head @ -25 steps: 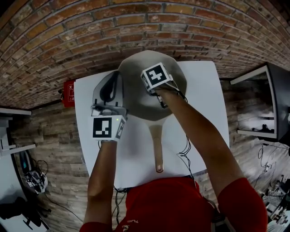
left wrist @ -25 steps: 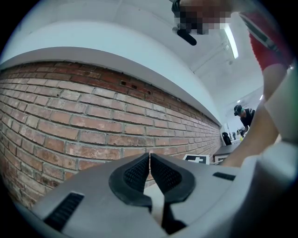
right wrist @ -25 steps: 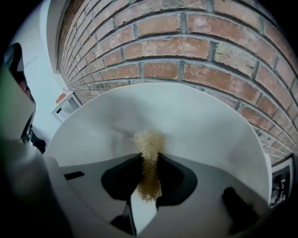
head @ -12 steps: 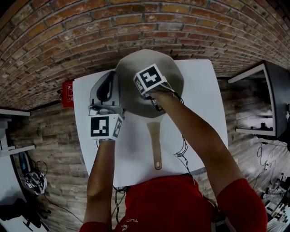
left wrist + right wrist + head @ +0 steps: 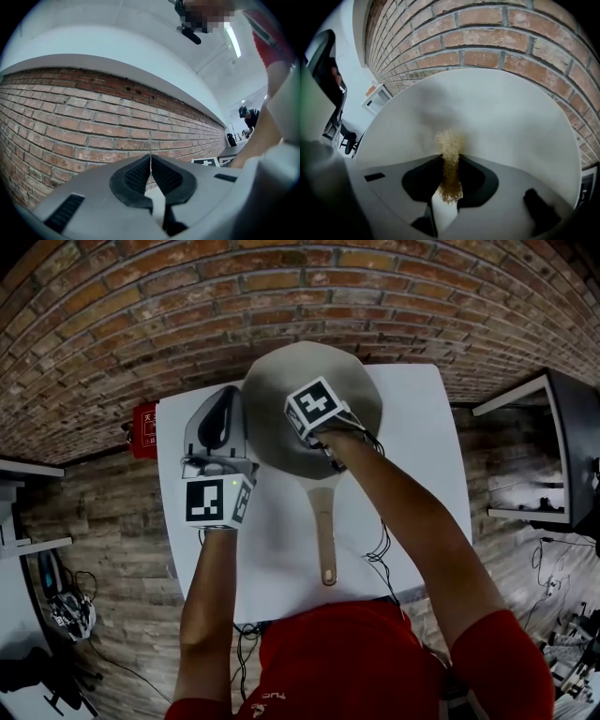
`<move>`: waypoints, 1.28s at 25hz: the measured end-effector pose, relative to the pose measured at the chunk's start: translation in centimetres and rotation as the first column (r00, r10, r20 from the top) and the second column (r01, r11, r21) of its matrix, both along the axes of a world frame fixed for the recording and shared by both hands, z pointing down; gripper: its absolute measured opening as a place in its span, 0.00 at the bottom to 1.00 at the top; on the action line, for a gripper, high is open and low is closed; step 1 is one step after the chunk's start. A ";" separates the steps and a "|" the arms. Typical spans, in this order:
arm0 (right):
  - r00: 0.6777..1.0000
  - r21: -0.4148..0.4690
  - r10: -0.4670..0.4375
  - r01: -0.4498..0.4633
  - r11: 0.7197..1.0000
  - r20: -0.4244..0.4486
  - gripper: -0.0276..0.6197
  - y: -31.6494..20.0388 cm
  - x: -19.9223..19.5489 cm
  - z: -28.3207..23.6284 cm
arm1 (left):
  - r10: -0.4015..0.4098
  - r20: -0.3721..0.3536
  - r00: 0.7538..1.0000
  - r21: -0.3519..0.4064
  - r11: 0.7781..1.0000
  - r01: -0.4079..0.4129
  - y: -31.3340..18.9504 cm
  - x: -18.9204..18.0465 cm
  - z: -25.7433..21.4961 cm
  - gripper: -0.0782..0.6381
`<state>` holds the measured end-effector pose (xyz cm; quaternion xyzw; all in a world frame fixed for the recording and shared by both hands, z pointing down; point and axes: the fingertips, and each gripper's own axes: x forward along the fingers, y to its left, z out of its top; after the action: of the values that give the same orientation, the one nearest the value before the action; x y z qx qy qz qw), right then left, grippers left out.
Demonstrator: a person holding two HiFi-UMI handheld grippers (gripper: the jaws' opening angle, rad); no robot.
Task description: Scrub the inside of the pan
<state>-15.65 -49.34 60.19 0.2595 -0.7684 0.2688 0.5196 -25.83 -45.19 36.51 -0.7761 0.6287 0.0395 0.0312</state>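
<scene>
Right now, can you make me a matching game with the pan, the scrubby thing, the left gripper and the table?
Things:
1. pan
2. scrubber
3. left gripper
4. table

States:
A. white, with things on it
B. jaws shut, nothing between them
C. pinched by the right gripper
D. round, lying on the table

Pairs: 1-D, 2-C, 3-B, 4-A

Dim, soft indoor light; strong fisheye bending and dark corners.
</scene>
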 end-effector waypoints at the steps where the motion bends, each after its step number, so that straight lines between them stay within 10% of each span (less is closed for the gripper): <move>1: 1.000 0.006 0.015 -0.015 1.000 -0.014 0.18 -0.4 0.9 -0.1 | 0.002 -0.002 1.000 0.001 1.000 -0.002 0.0 0.1 0.0 0.14; 8: 0.992 0.020 0.100 -0.099 0.995 -0.075 0.18 -1.2 5.5 -0.5 | 0.020 -0.013 1.000 0.006 1.000 -0.020 0.7 1.2 -0.1 0.14; 21: 0.989 -0.050 -0.145 0.145 0.988 0.014 0.18 5.2 -3.3 -2.0 | 0.004 -0.008 1.000 0.008 1.000 -0.004 2.0 -0.1 -0.6 0.14; 32: 0.984 -0.069 -0.134 0.126 0.990 -0.116 0.18 4.4 0.5 0.0 | 0.013 -0.016 1.000 0.009 1.000 -0.012 2.8 -0.4 -0.5 0.14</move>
<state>-15.18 -44.96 60.17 0.2086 -0.7422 0.2416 0.5893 -26.26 -42.40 36.05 -0.7795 0.6238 0.0489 0.0293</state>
